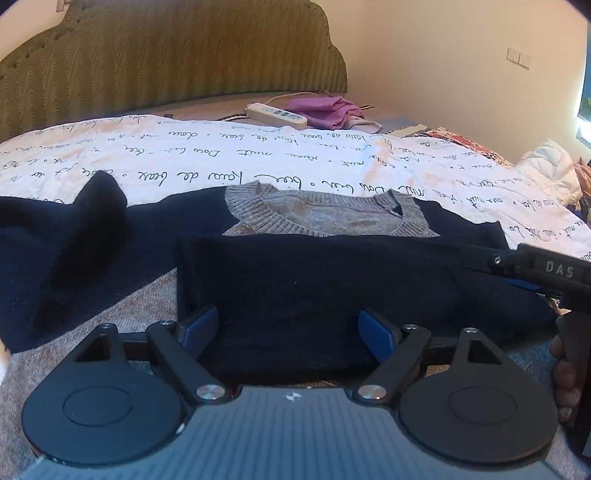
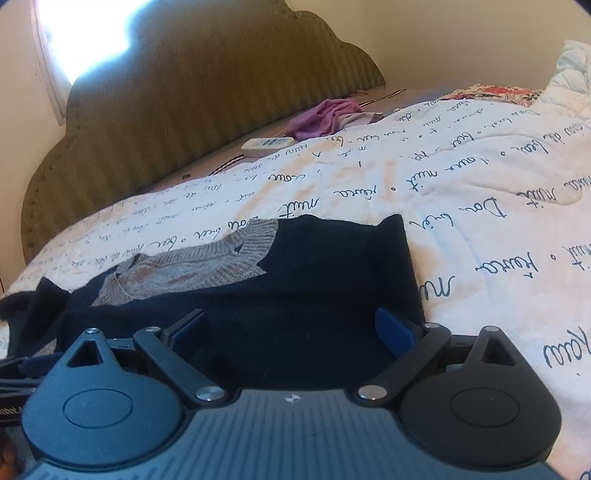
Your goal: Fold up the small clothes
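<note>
Sweater [image 1: 332, 280] lies flat; bedspread [image 2: 480, 192] beyond.

I'm working in a bedroom of a home. In front of me is a bed with a scalloped, olive-green padded headboard [image 1: 166, 55] against a cream wall [image 1: 443, 44]. A white duvet [image 1: 258, 155] printed with handwritten script covers the mattress. Near the headboard lie a white power strip [image 1: 277, 115] and crumpled purple clothing [image 1: 328, 110]. A wall switch [image 1: 519, 57] shows, and daylight glares through a window [image 2: 85, 33].
</note>
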The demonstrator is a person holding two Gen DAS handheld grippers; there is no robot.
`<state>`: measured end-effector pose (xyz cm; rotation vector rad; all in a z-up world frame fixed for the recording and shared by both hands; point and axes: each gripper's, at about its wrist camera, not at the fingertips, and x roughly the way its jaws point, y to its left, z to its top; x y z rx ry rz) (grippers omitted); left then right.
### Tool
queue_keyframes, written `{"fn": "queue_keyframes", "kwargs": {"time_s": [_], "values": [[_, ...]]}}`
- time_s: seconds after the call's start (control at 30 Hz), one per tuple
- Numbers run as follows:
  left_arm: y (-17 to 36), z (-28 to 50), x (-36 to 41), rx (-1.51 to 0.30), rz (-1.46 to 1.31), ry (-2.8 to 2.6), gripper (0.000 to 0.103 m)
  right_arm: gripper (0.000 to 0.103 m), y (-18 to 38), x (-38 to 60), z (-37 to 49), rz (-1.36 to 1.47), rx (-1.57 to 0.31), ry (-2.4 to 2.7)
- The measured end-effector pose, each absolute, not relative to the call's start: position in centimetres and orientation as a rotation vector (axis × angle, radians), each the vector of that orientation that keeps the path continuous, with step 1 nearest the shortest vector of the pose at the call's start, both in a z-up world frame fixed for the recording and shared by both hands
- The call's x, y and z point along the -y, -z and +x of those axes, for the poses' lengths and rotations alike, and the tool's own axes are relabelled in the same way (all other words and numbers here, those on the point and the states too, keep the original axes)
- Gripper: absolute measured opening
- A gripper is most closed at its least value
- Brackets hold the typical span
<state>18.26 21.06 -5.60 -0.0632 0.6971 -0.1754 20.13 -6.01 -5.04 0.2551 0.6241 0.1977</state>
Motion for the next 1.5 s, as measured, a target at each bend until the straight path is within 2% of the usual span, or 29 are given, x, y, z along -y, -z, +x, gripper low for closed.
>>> {"fn": "queue_keyframes", "kwargs": {"time_s": [0.1,0.13,0.17,0.23,0.3,0.47,0.57,0.73,0.97,1.0,1.07,1.1,1.13,1.33,1.5], "values": [[3.9,17.3,-22.1,-0.67,-0.077,0.188,0.08,0.098,4.9,5.9,19.8,0.249,-0.62,-0.2],[3.0,16.5,-23.3,-0.641,-0.1,0.192,0.082,0.098,4.9,6.1,19.6,0.266,-0.614,-0.206],[1.9,15.7,-25.0,-0.594,-0.132,0.189,0.085,0.098,4.9,6.4,19.5,0.286,-0.609,-0.213],[0.3,14.5,-29.3,-0.494,-0.197,0.136,0.098,0.098,5.0,7.0,19.5,0.328,-0.6,-0.225],[-1.2,14.0,-35.4,-0.401,-0.31,0.013,0.103,0.098,5.1,7.3,19.5,0.353,-0.594,-0.231],[0.0,16.0,-52.1,-0.377,-0.771,-0.356,0.1,0.098,5.0,7.1,19.4,0.349,-0.592,-0.226],[1.8,16.9,-58.2,-0.388,-0.982,-0.453,0.097,0.098,5.0,7.0,19.4,0.345,-0.592,-0.222],[2.2,19.6,-60.6,-0.402,-0.897,-0.502,0.089,0.098,5.1,7.1,19.4,0.349,-0.591,-0.222],[2.5,21.2,-61.2,-0.433,-0.762,-0.476,0.089,0.098,5.2,7.4,19.4,0.37,-0.586,-0.224],[2.5,21.4,-61.2,-0.452,-0.729,-0.469,0.085,0.098,5.2,7.4,19.5,0.376,-0.584,-0.226],[2.6,22.0,-60.8,-0.499,-0.637,-0.444,0.057,0.098,5.2,7.5,19.4,0.384,-0.582,-0.227],[2.5,22.3,-60.6,-0.527,-0.594,-0.422,0.025,0.098,5.2,7.5,19.4,0.384,-0.582,-0.226],[2.6,22.6,-60.3,-0.554,-0.56,-0.396,0.012,0.098,5.2,7.5,19.4,0.383,-0.582,-0.226],[-2.1,20.2,-57.4,-0.436,-0.519,-0.361,0.01,0.098,5.2,7.6,19.3,0.391,-0.58,-0.229],[-7.3,14.7,-48.7,-0.252,-0.695,-0.135,0.01,0.098,5.2,7.9,19.3,0.416,-0.573,-0.234]]}}
